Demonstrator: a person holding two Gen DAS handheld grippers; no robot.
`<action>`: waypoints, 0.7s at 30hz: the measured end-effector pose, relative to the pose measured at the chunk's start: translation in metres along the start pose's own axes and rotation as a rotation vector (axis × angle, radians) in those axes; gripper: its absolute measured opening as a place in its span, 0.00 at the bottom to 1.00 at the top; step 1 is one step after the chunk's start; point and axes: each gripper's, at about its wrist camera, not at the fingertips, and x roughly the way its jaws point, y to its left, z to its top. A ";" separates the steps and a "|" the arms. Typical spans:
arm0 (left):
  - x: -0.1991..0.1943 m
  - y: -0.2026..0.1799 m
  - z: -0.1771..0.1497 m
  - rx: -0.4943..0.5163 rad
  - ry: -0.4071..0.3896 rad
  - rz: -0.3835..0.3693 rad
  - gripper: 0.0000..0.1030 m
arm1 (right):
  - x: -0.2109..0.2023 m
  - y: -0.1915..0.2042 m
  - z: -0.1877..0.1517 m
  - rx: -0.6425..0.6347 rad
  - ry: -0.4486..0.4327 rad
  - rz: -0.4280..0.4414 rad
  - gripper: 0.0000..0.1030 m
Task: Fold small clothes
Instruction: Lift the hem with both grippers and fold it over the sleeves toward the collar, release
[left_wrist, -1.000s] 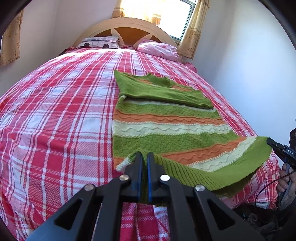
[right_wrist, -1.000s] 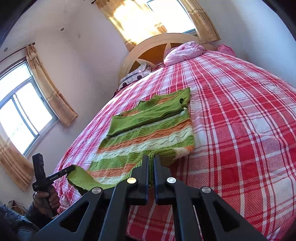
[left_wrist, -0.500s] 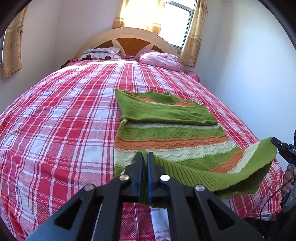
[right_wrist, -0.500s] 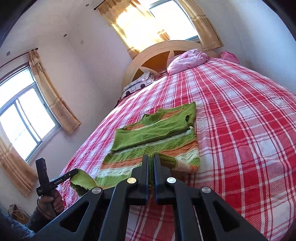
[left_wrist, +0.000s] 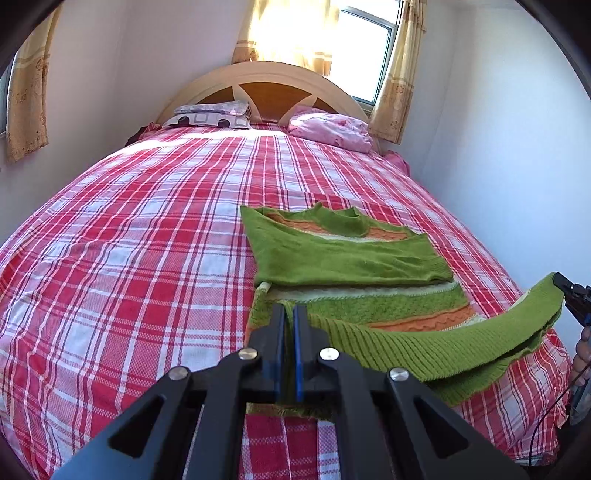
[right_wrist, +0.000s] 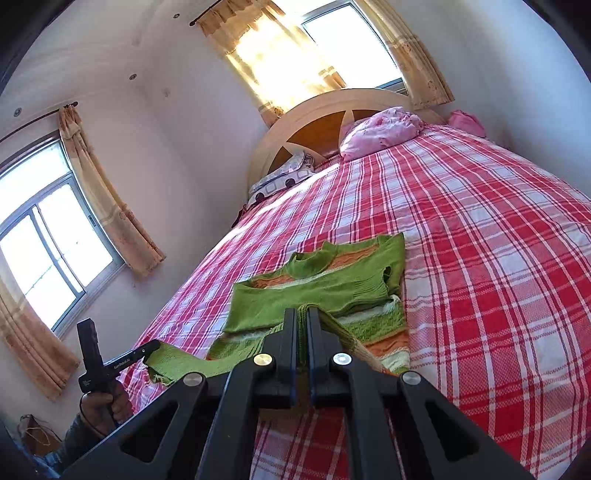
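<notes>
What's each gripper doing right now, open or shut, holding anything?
Left gripper: shut on the green sweater hem.
Right gripper: shut on the same hem.

Each gripper is matte black, its two flat fingers lined with blue pads and pinned by round silver screws: the left gripper (left_wrist: 289, 314) and the right gripper (right_wrist: 302, 317). White lettering marks the left one's finger. A thin black cable trails from the handle.

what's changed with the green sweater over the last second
Both grippers, left gripper and right gripper, have carried the sweater's hem up and forward toward the folded sleeves, covering more of the striped body. Both stayed shut on the hem; the sleeves and the bed are unchanged.
</notes>
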 end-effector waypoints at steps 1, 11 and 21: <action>0.002 0.000 0.004 0.000 -0.002 0.002 0.05 | 0.003 0.000 0.003 -0.001 0.000 0.000 0.03; 0.028 0.004 0.038 -0.018 -0.002 0.005 0.05 | 0.043 -0.015 0.030 0.006 0.010 -0.019 0.03; 0.067 0.014 0.067 -0.069 0.022 0.012 0.05 | 0.087 -0.023 0.068 0.007 0.028 -0.040 0.03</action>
